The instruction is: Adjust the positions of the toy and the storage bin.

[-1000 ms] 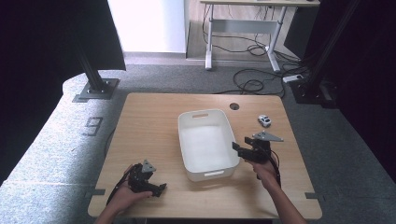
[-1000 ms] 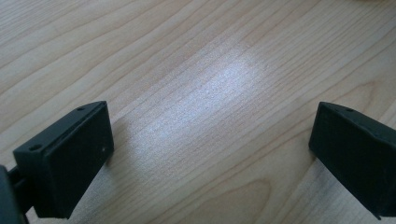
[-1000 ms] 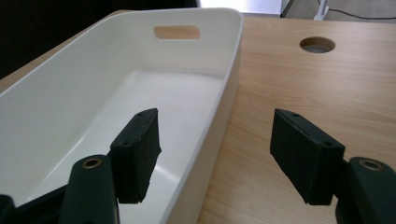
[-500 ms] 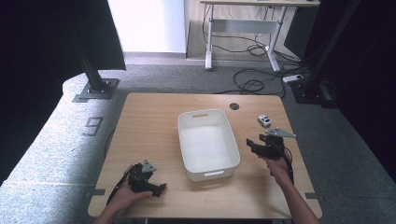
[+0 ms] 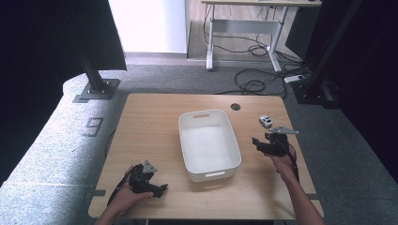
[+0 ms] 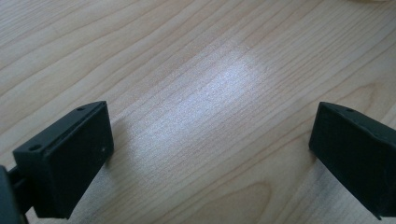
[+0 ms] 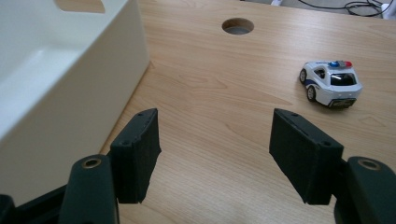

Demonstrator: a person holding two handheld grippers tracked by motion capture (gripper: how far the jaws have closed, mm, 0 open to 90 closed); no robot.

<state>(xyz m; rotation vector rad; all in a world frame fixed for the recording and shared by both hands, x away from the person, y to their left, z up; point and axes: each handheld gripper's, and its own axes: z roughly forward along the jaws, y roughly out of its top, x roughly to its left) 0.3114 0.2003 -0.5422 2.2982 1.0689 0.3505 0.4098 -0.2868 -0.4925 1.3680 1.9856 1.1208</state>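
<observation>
Toy car: a small white police car [image 7: 331, 83] with a red-and-blue light bar stood on its wheels on the table [image 5: 150, 122], near the far right edge, also seen in the high view [image 5: 265, 121].
Car heading: in the right gripper view its dark-windowed end faced toward the camera and to the right; whether that end was front or rear I could not tell.
Long axis: it ran slantwise across the right gripper view, from upper left to lower right.
Right gripper: the right gripper [image 7: 215, 140] hovered over bare wood with jaws wide apart and nothing between them; in the high view it sat at [image 5: 259, 143], short of the car.
Car versus jaws: the car lay ahead and off to the right of the gap, well apart from both jaws.
Left gripper: the left gripper [image 6: 210, 154] was low over the wood near the table's near left corner, jaws spread wide and holding nothing; in the high view it was at [image 5: 159, 190].
Bin: a white bin [image 5: 187, 140] sat mid-table, its long side just beside the right gripper's left jaw [image 7: 93, 84].
Cable hole: a round hole [image 7: 237, 25] lay beyond the car's left.
Open room: bare wood ran between the bin wall and the car; the table's right edge was close behind the car.
</observation>
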